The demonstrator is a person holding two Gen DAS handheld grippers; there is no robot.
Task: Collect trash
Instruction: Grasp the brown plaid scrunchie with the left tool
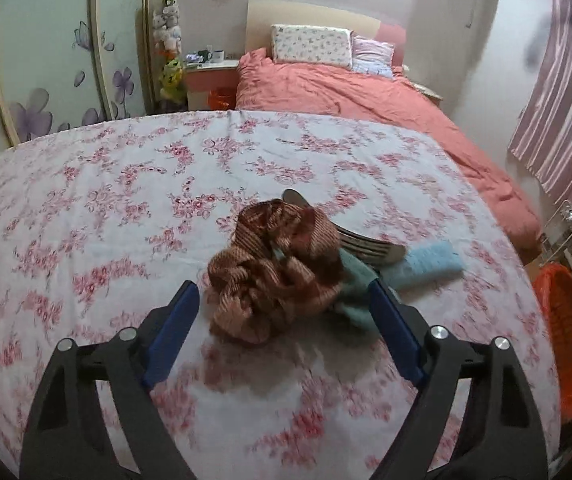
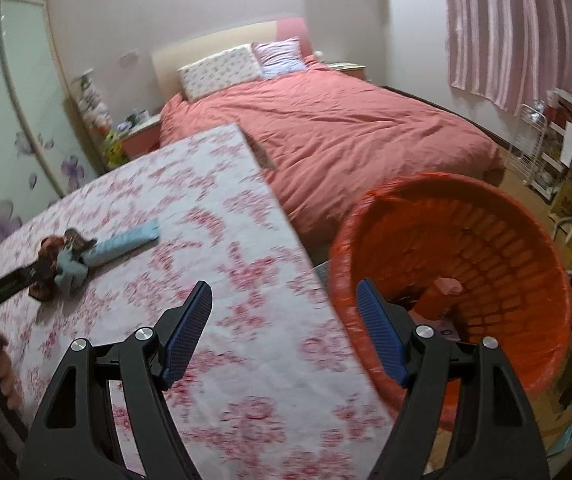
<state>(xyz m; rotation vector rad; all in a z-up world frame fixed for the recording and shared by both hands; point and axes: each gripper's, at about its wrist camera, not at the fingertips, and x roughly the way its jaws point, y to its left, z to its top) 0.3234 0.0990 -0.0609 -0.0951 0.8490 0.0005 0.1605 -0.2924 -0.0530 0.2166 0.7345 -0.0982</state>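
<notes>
On the tabletop (image 1: 85, 184), straddling the brown rag (image 1: 273, 268) with the wide-open, empty left claw (image 1: 283, 300), needing lowering before squeezing; right claw (image 2: 283, 308) gaping empty beside basket (image 2: 526, 240).

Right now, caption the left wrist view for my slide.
Open left claw straddling a brown striped cloth bundle on the floral tablecloth, orange basket at right.
</notes>
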